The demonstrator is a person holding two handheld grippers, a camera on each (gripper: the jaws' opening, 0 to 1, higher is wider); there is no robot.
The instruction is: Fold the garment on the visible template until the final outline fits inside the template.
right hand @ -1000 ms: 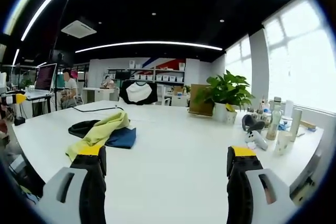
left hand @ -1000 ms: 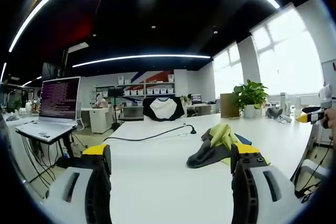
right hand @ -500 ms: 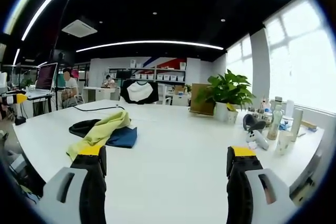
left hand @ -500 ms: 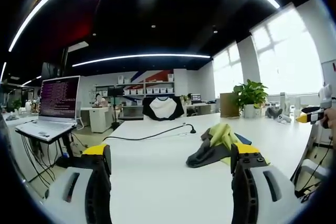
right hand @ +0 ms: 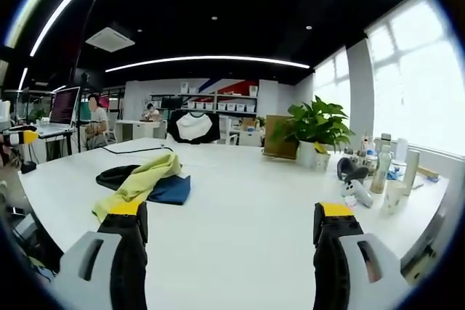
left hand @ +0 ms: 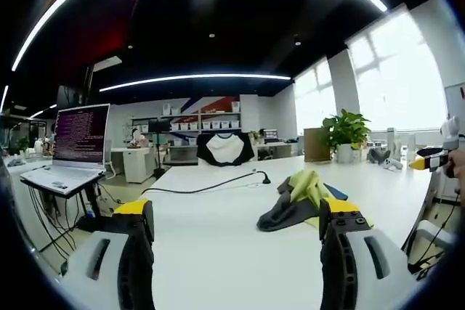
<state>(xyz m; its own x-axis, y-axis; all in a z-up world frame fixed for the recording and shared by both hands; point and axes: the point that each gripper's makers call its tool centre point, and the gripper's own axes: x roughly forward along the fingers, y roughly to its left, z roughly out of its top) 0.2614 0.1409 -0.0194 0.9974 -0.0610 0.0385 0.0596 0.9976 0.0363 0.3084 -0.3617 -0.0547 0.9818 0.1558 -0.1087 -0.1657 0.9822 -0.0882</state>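
Garment (right hand: 142,181) heaped on table (right hand: 240,201), plant (right hand: 314,125) seemingly behind it.

Nothing here can actually be read. The laptop screen (left hand: 82,136), standing open off to the side in the left gripper view, is covered in rows of pale text on a dark ground, but the lines are far too small and blurred to make out a single word. The boxes on the far shelf (left hand: 205,127) may carry labels, though from here they are only white patches with no legible marks.
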